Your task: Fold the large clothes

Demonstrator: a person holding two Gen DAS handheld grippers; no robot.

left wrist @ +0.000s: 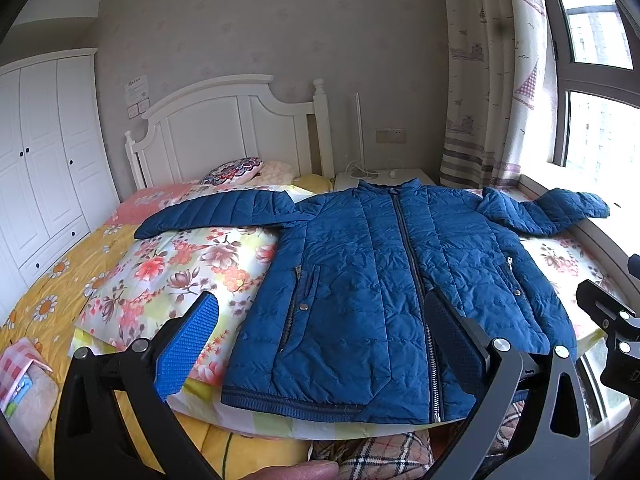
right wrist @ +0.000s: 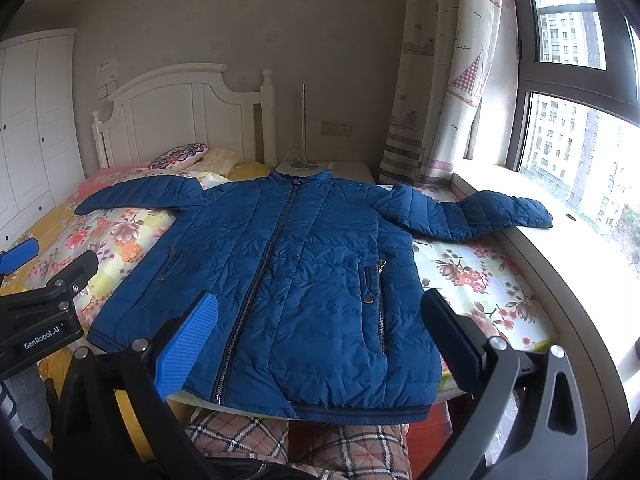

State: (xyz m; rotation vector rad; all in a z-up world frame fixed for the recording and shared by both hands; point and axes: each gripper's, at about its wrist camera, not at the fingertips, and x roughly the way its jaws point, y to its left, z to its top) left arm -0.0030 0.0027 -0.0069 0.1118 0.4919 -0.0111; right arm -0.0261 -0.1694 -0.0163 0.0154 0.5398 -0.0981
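Note:
A blue quilted jacket (left wrist: 360, 280) (right wrist: 288, 264) lies flat and zipped on the floral bedspread (left wrist: 168, 272), collar toward the headboard, both sleeves spread out sideways. Its right sleeve (right wrist: 480, 212) reaches onto the window sill. My left gripper (left wrist: 320, 336) hovers open above the jacket's lower hem, holding nothing. My right gripper (right wrist: 320, 332) is likewise open above the hem, a bit further right. In the right wrist view the left gripper's body (right wrist: 44, 308) shows at the left edge; in the left wrist view the right gripper's body (left wrist: 612, 328) shows at the right edge.
A white headboard (left wrist: 224, 128) and pillows (left wrist: 236, 170) stand at the far end. A white wardrobe (left wrist: 40, 152) is at left, a nightstand (right wrist: 320, 170) and curtain (right wrist: 436, 80) by the window at right. Plaid-clad legs (right wrist: 304, 440) stand at the bed's near edge.

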